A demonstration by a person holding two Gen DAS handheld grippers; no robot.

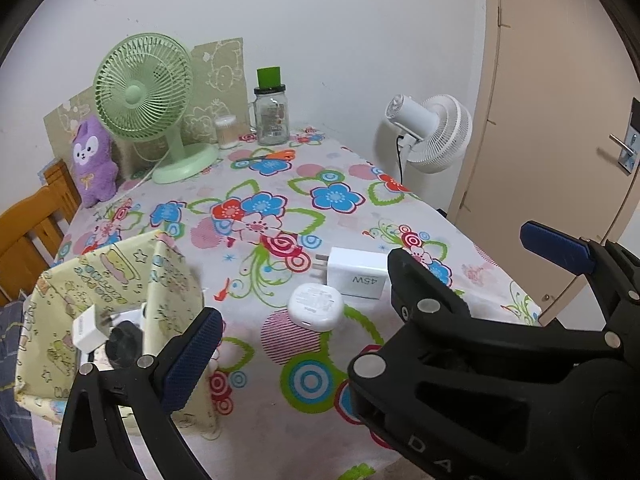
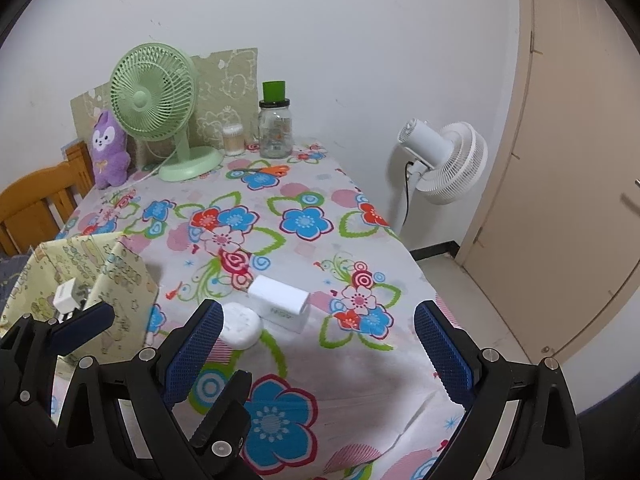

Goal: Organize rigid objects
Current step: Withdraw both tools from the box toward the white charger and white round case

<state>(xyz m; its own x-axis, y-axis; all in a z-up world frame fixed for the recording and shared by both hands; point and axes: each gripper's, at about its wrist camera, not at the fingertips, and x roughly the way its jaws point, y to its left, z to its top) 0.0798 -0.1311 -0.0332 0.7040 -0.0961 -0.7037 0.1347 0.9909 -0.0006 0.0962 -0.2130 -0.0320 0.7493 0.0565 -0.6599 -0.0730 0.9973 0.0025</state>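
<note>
Both tools stand wide apart and empty. The right tool (image 2: 318,344) hovers low over the near end of the table (image 2: 320,248), its blue pads flanking open cloth just short of the round white case (image 2: 240,326) and the white 45W charger (image 2: 280,304), which lie touching or nearly so; this looks like a lined-up approach to one of them. The left tool (image 1: 372,276) sits beside the yellow fabric bin (image 1: 116,280) at the table's left edge, likely waiting there to steady or receive. The left wrist view looks down into the bin and shows a small white plug adapter (image 1: 86,330) and a dark round item already inside; the right wrist view shows only the adapter's top over the rim. The green fan (image 2: 154,98), glass jar (image 2: 276,132) and purple plush (image 2: 109,148) stand well apart at the far end.
</note>
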